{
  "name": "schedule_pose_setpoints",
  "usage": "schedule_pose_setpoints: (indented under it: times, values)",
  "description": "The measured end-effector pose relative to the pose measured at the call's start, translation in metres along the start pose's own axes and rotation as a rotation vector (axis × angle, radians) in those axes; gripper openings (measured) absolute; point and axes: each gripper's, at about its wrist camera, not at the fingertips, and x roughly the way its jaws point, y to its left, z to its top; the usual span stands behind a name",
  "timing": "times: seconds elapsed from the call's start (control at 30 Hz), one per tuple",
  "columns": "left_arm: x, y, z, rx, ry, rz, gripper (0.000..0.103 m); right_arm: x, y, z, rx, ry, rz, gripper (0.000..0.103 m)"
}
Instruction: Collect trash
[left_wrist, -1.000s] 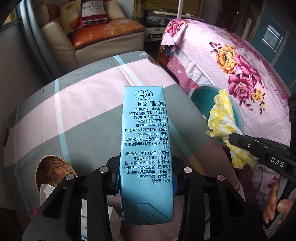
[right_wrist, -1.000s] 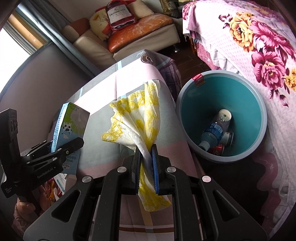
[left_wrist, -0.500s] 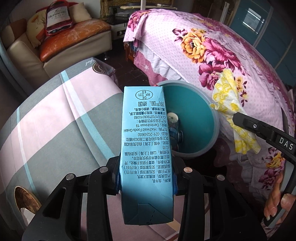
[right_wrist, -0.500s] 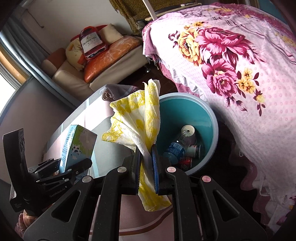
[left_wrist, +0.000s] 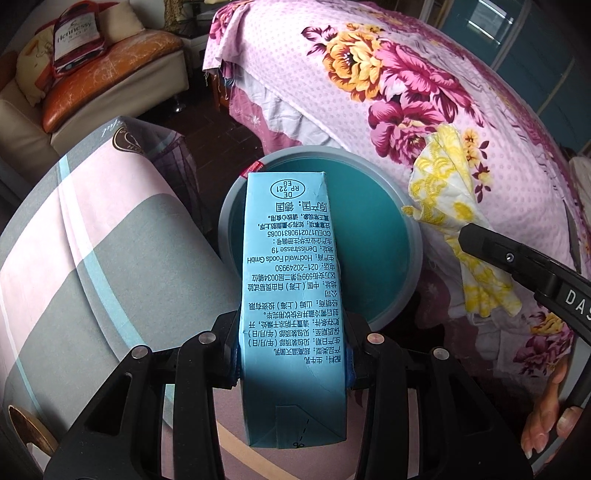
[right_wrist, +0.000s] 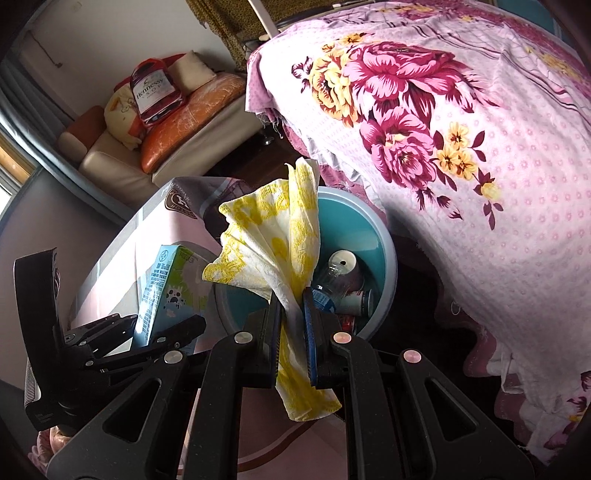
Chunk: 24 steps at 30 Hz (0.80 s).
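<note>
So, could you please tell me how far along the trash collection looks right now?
Done: a clear plastic bottle and a cup lie in the round teal bin. In hand: the left gripper clamps a blue milk carton; the right gripper pinches a yellow-patterned paper napkin. Left: dropping both in.

We see a floral pink bedspread (left_wrist: 424, 96), a striped grey-and-pink cloth (left_wrist: 92, 266), and a cream sofa (right_wrist: 110, 158) — on it an orange cushion (right_wrist: 192, 114) and a Hennessy-printed bag (right_wrist: 155, 90).
</note>
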Motion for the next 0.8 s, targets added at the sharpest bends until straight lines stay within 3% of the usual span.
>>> schedule_pose_setpoints:
  times: [0.23, 0.33, 0.37, 0.8]
  values:
    - [0.014, 0.007, 0.007, -0.023, 0.008, 0.015, 0.044, 0.012, -0.004, 0.0, 0.01, 0.023, -0.013, 0.011]
    - [0.009, 0.01, 0.005, -0.029, -0.015, 0.034, 0.075, 0.017, -0.001, 0.0, 0.006, 0.034, -0.012, 0.011]
    - [0.007, 0.01, 0.005, -0.03, -0.027, 0.043, 0.08, 0.019, 0.0, 0.0, 0.004, 0.037, -0.013, 0.011]
    - [-0.012, 0.036, -0.014, -0.103, -0.033, 0.034, 0.092, 0.031, 0.016, -0.003, -0.017, 0.067, -0.024, 0.013]
